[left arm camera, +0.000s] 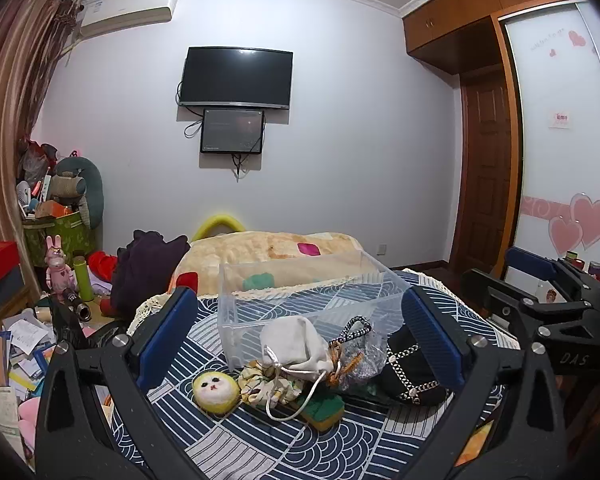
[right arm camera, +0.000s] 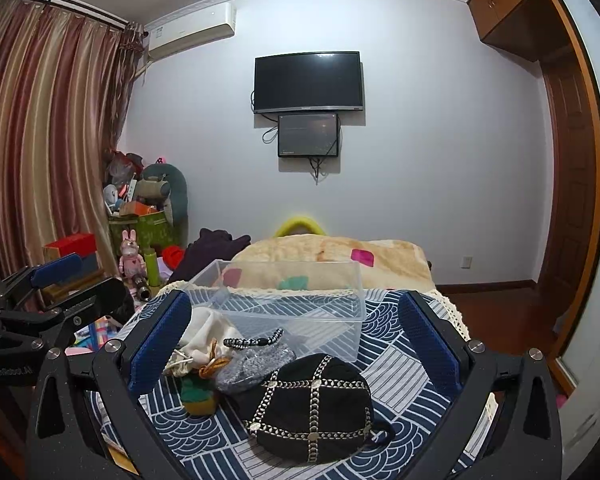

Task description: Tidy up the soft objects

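I am holding my left gripper (left arm camera: 300, 336) spread wide above the bed, its blue pads either side of the pile and gripping nothing. My right gripper (right arm camera: 296, 340) is likewise hanging wide apart and empty, just beside the left one. The soft things are lying heaped on the patterned bedspread (left arm camera: 260, 440), toward its near edge. A white drawstring pouch (left arm camera: 296, 346) is resting on a floral cloth (left arm camera: 264, 386) and touching a grey mesh bag (left arm camera: 360, 354). A round yellow cat-face plush (left arm camera: 215, 387) is sitting at the left end of the heap, a green and yellow sponge (left arm camera: 324, 410) is poking out in front, and a black chain-trimmed cap (right arm camera: 312, 404) is lying at the right end. A clear plastic bin (left arm camera: 312, 292) is standing directly behind the heap, toward the blanket (left arm camera: 268, 248) at the far edge.
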The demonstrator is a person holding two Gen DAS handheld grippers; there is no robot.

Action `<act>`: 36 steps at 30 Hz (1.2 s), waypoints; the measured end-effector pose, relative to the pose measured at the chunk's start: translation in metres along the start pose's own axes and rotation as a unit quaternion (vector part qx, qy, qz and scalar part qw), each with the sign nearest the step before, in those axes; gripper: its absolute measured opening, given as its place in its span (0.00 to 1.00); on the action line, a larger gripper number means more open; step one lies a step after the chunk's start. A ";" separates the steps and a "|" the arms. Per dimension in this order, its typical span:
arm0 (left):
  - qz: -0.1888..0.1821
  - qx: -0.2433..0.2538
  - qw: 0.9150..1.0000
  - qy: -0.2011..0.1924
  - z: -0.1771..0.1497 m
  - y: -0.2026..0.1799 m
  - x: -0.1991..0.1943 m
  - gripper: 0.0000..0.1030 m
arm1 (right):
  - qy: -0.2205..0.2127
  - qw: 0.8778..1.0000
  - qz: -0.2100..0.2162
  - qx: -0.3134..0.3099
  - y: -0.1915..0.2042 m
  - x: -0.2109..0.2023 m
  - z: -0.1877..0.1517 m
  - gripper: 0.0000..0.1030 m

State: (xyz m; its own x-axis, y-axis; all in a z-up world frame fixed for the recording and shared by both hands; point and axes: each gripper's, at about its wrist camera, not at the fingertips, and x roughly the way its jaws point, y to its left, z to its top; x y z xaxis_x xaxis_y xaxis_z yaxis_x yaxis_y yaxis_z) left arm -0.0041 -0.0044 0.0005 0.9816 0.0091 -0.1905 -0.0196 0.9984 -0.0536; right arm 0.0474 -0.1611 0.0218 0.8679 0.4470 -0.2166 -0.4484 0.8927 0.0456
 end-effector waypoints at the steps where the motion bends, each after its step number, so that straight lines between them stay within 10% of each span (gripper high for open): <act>1: 0.000 0.000 1.000 0.000 0.000 0.000 0.000 1.00 | 0.000 1.000 0.000 0.001 0.000 0.000 0.000 1.00; 36: -0.006 -0.015 1.000 0.009 0.000 0.006 0.004 1.00 | 0.003 1.000 0.007 0.005 0.001 0.004 -0.004 1.00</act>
State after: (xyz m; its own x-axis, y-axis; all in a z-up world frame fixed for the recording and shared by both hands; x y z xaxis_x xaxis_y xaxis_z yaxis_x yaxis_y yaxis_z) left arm -0.0008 0.0017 -0.0008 0.9782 -0.0042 -0.2076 -0.0136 0.9963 -0.0845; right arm 0.0490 -0.1585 0.0173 0.8605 0.4585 -0.2221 -0.4578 0.8872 0.0577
